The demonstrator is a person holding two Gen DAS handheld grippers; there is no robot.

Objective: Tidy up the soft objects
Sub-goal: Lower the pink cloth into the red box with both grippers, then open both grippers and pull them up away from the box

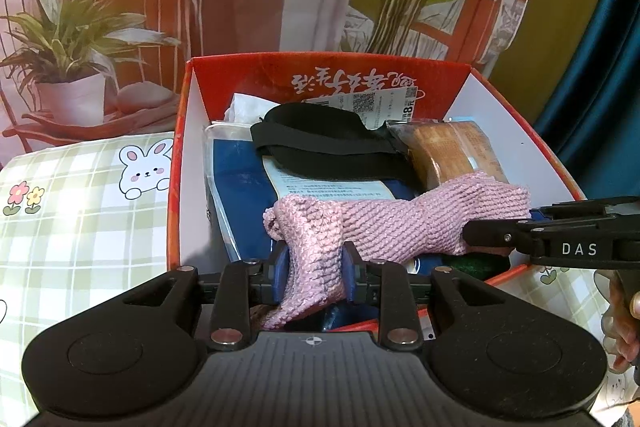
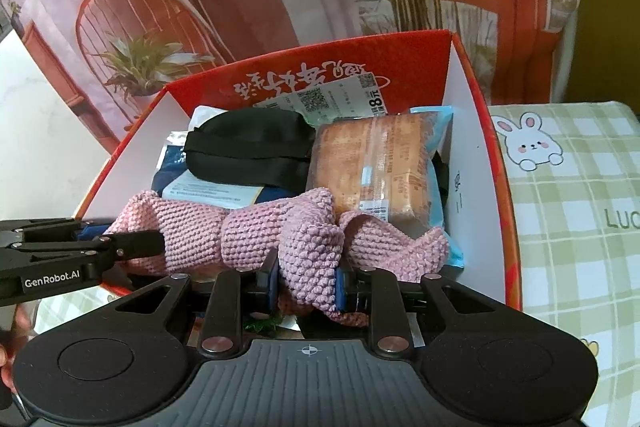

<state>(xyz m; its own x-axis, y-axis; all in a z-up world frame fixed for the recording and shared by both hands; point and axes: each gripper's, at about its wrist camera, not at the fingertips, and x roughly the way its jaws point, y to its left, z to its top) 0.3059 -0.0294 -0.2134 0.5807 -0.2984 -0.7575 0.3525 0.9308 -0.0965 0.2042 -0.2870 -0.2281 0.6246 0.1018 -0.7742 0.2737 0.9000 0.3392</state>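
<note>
Both claws, left (image 1: 315, 277) and right (image 2: 307, 287), pinch the pink knit cloth (image 1: 396, 223).

A checked bunny-print cloth (image 1: 80, 227) carries the red box (image 1: 516, 131).

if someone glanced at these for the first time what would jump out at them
The pink knitted cloth stretched across the near end of the red box, with the left gripper clamped on one end and the right gripper on the other. Behind it in the box lie a black eye mask and a wrapped bread packet. The box sits on a green checked cloth with cartoon rabbits.
</note>
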